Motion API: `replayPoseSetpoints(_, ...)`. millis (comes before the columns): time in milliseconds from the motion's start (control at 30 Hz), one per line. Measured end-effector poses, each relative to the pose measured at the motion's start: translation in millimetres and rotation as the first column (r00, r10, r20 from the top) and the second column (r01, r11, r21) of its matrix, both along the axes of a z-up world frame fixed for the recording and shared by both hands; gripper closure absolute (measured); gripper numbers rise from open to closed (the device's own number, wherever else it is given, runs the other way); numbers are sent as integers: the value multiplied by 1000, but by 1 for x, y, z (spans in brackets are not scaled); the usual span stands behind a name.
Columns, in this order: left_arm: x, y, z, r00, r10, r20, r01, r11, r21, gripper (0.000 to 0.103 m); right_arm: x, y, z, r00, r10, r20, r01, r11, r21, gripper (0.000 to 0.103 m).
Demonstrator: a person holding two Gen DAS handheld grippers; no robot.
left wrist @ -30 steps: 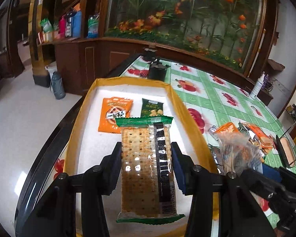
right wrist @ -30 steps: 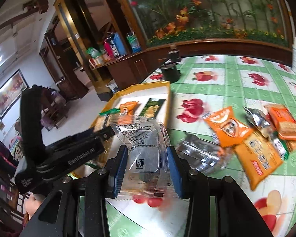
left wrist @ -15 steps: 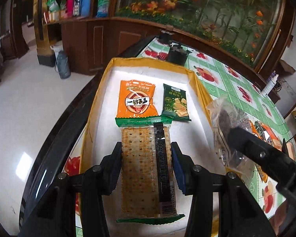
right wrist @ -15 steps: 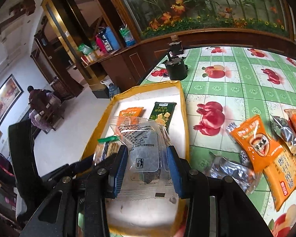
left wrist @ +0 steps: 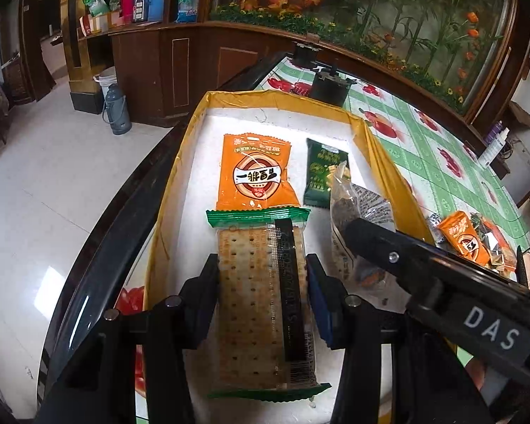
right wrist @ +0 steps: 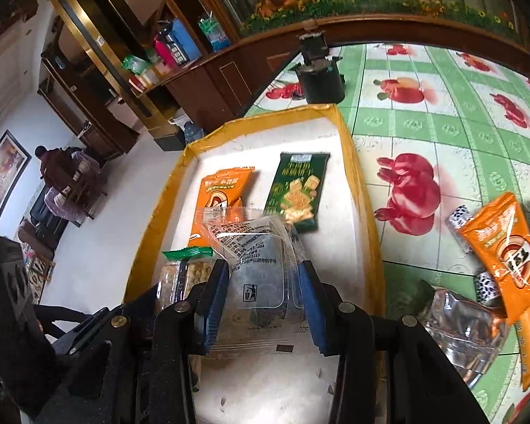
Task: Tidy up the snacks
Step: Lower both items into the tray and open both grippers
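My left gripper (left wrist: 261,296) is shut on a long cracker pack with green ends (left wrist: 258,304), held low over the yellow-rimmed white tray (left wrist: 381,155). My right gripper (right wrist: 263,305) is shut on a clear pack with a dark snack (right wrist: 261,282), also over the tray, just right of the cracker pack (right wrist: 180,275); the clear pack also shows in the left wrist view (left wrist: 349,219). An orange packet (left wrist: 256,173) and a dark green packet (left wrist: 323,176) lie in the tray's far half.
Loose snacks lie on the green fruit-print tablecloth right of the tray: an orange packet (right wrist: 505,247), a crumpled clear wrapper (right wrist: 459,321), small wrapped candies (right wrist: 459,215). A black device (right wrist: 319,77) stands beyond the tray. The table's dark edge (left wrist: 99,247) runs along the tray's left.
Both grippers have moved further over the tray and lower, each with its pack. The right gripper's clear pack now hangs inside the tray beside the cracker pack.
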State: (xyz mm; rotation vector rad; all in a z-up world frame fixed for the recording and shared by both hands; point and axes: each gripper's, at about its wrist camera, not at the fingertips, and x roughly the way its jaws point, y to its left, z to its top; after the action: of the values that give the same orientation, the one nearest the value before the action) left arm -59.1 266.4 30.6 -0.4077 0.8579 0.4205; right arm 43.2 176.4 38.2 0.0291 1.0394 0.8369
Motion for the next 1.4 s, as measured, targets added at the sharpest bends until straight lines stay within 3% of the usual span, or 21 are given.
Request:
replayPoseSetpoints(267,-1,-7,-2,1000,3,12,-4,999,53,57,-2,6,-2,999,-5,46,6,1000,-24,58)
replayPoseSetpoints(467,-11,-9,1,996,25,84,-32,995,90,57,-5,6,-4,996,1,84,1,1000,-18,56)
replayPoseSetpoints(633,-18,-17,6,990,46,130,-66,987,149,42,-5,0,-3,997,13,82,-16,999,33,54)
replayPoseSetpoints(800,-18,-18,10,987,47,152,-73,983,171,34,-7,-13,1,996,31,88,-40,994,101,50)
replayPoseSetpoints(1400,-15,-24,15,982,19,185,-62,972,225,29,-2,-36,16,998,-1,60,-10,983,184,49)
